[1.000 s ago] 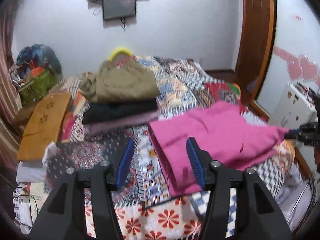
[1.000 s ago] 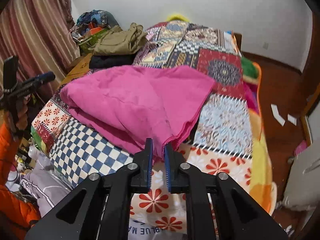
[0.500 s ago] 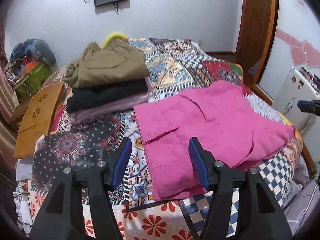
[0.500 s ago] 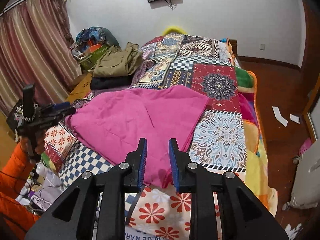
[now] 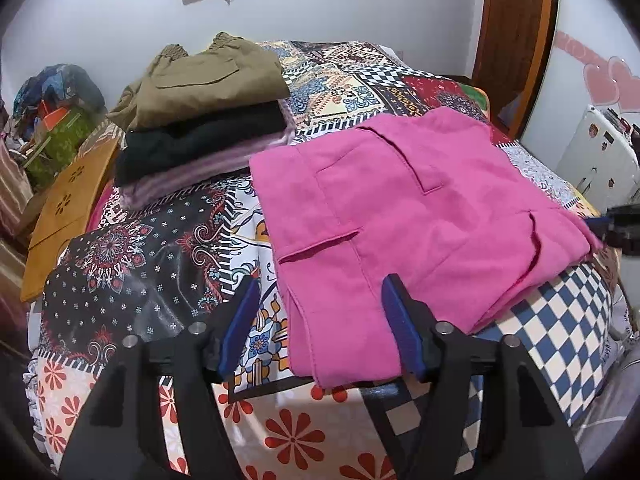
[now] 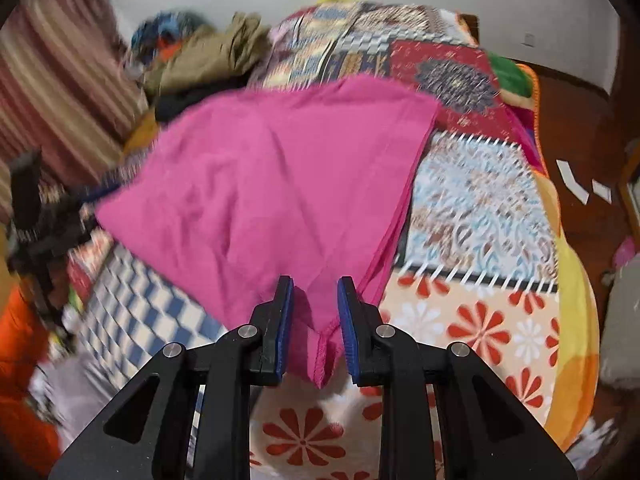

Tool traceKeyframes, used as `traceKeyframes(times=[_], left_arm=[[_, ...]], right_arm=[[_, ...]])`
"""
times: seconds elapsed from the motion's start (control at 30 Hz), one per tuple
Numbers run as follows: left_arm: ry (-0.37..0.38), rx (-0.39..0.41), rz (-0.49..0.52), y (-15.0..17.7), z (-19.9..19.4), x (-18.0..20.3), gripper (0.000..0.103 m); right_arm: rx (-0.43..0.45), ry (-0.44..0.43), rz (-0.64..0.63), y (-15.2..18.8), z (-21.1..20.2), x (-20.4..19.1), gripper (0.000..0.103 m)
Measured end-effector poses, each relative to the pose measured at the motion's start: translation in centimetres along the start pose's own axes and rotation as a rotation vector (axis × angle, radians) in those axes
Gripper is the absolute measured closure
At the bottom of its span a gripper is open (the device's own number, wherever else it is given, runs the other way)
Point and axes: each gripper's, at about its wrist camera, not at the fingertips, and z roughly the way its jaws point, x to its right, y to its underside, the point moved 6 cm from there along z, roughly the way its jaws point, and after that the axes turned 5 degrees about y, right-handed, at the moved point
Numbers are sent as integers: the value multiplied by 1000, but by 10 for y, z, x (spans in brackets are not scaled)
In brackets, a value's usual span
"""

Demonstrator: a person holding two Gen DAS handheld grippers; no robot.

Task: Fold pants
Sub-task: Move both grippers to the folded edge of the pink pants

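The pink pants (image 5: 404, 216) lie folded on the patterned bedspread (image 5: 152, 264), pockets up. My left gripper (image 5: 318, 320) is open and empty, hovering over the near left corner of the pants. In the right wrist view the pink pants (image 6: 280, 176) spread ahead, and a hemmed corner lies between the jaws of my right gripper (image 6: 315, 308), which stand open and apart from the cloth. The right gripper also shows at the right edge of the left wrist view (image 5: 620, 228). The left gripper shows blurred at the left of the right wrist view (image 6: 40, 216).
A stack of folded clothes (image 5: 200, 112), olive on black on mauve, sits at the back left of the bed. A wooden board (image 5: 68, 204) lies beside it. A white cabinet (image 5: 592, 160) stands right of the bed. The bedspread's front edge drops off just below the grippers.
My right gripper let go of the pants corner and its jaws opened wider. The pants settled flat on the bed. My left gripper moved in closer over the near corner.
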Motion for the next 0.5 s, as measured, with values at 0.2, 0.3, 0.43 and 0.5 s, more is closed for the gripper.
traceKeyframes(times=[0.2,0.3,0.43,0.5], left_arm=[[-5,-5,-10,0,-4,-11,28],[-51,24,-1,-14,-16,-19,29],[-81,81,-28,-47,-26,-38,29],[-86,93,-36,-62,-23,-44,29]], right_arm=[[-6,20,5,-6,-8,13,83],[35,31,8,-21,-22,21,83],[112,37,23,-53,-34,29,81],[140,41,23,-68,-34,31,70]])
